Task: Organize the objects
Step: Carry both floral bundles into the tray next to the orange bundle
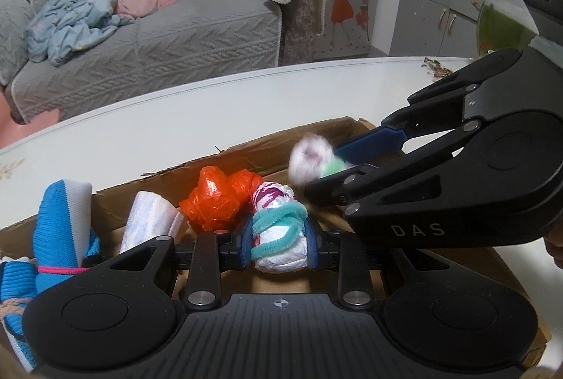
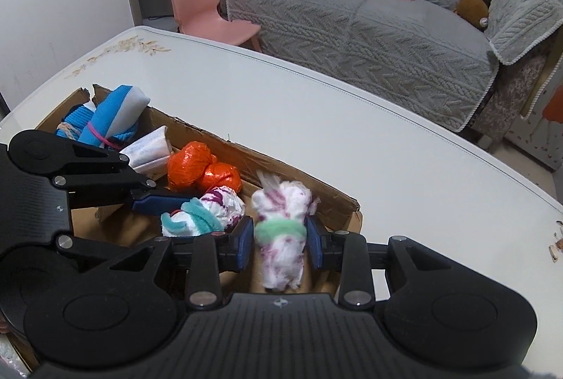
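Nearest to you, your left tool (image 1: 280, 243) pinches a white bundle tied with a teal band (image 1: 278, 231): the blue pads press on its two sides just under the band. Its long axis runs away from you along the tool's line, with the purple-stained end pointing toward the far wall of the cardboard box (image 1: 246, 150). The bundle hangs low inside the box, so from here the coming move is probably a plain release, straight down.

Your right tool (image 2: 280, 240) stands just beside it, toward the box's right-hand end. Its pads flank a second white bundle with a green band (image 2: 281, 231). In the right wrist view a sliver of gap shows on each side, and the bundle is blurred, so you appear to have let go or nearly so; I judge that tool slightly spread, not pinching. This bundle also lies lengthwise along the tool.

The two bundles lie parallel, side by side, close but not touching.

Further in, an orange plastic bundle (image 1: 218, 199) rests against the far wall, beside a pale folded packet (image 1: 147, 224) and blue-and-white knitted socks (image 1: 59, 220) at the left end.

The box sits on the white desk (image 2: 316, 97).
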